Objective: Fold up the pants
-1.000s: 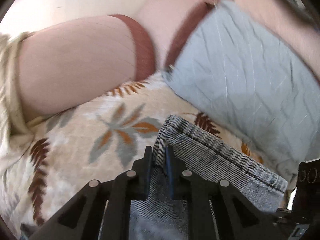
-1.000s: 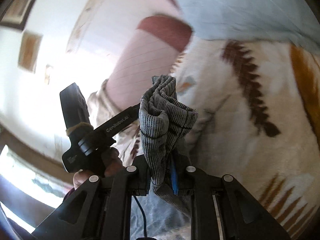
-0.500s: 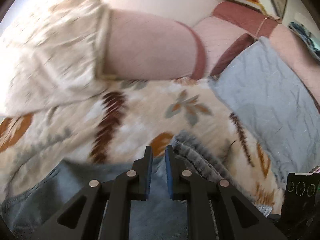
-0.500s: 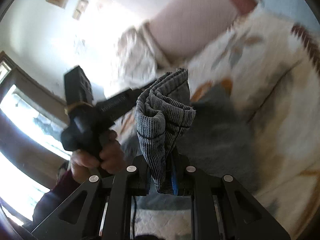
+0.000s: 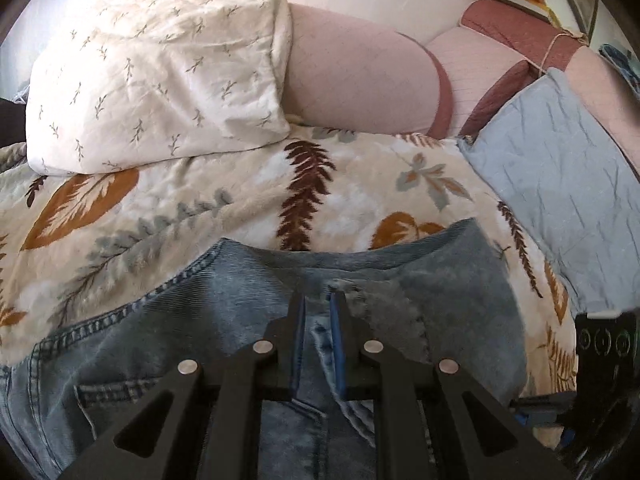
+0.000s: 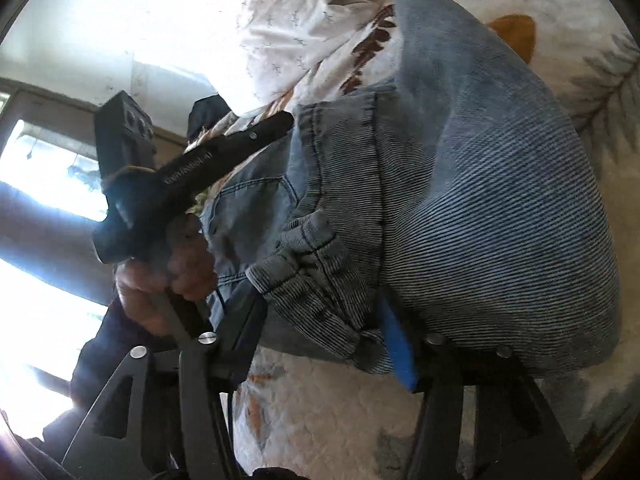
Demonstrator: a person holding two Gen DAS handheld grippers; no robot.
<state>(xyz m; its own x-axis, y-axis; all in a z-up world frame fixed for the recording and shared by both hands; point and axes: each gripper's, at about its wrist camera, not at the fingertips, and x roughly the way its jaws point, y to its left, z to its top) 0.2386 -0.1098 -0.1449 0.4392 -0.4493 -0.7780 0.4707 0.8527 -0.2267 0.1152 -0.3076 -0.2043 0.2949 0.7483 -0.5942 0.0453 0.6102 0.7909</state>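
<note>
My left tool [image 5: 318,306] sits nearly together over the jeans [image 5: 248,304]; my right tool [image 6: 320,316], spread apart, releases their hem on the bed [image 5: 168,204].

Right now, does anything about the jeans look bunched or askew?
Yes. The hem in the right tongs is crumpled into a wad rather than flat on the jeans. The left tongs sit nearly shut on the denim.

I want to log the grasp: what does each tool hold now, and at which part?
Left tool seems shut on a fold of the jeans. Right tool stands open; the bunched hem lies loose between its fingers.
</note>
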